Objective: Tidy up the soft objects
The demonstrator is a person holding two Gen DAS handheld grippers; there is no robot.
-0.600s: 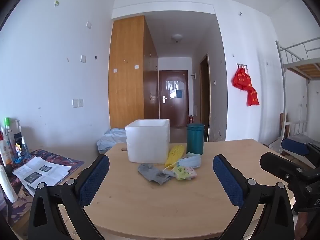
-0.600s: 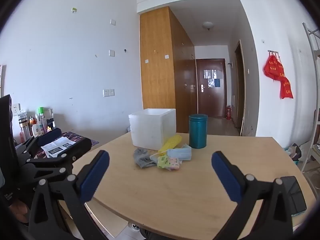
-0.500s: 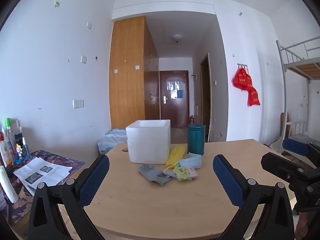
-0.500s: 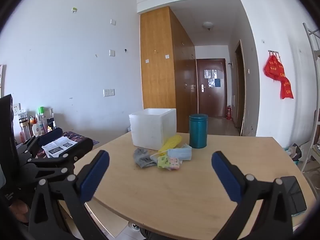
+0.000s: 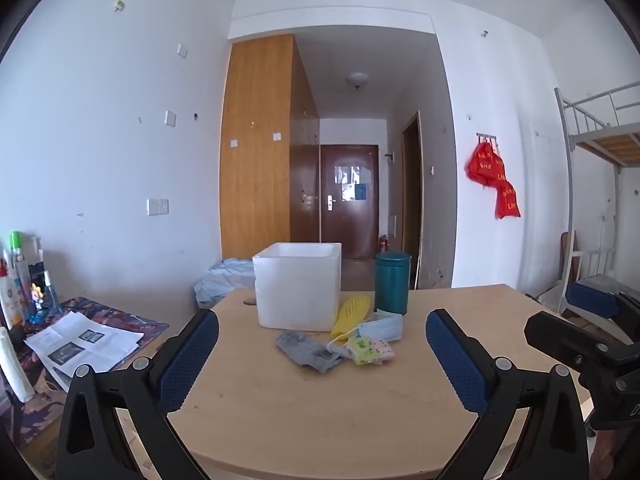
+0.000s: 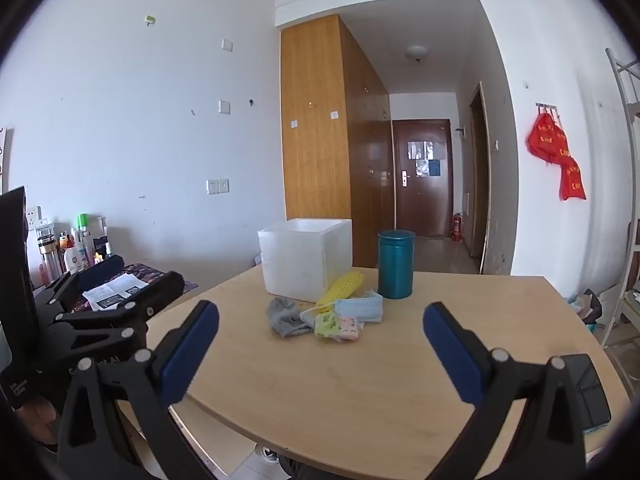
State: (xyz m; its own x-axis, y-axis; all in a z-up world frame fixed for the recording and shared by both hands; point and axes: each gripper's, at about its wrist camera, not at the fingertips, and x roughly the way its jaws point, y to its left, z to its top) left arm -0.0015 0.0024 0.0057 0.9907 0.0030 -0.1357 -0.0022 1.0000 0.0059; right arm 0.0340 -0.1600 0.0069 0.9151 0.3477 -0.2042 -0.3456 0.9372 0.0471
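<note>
Both grippers [image 5: 322, 354] [image 6: 320, 344] are held wide apart, empty; nothing has been moved, so the soft pile [image 5: 340, 342] remains unsorted.

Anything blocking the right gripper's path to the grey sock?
Nothing visible. The right gripper is open, with bare wooden table between it and the grey sock; the white foam box stands behind the pile.

Ahead of the spread blue-padded fingers [image 5: 188, 360], a matt white foam box [image 5: 298, 286], a grey knitted sock [image 5: 306, 350] and a glossy teal canister [image 5: 392, 282] on a smooth pale-wood table [image 5: 320, 412].
</note>
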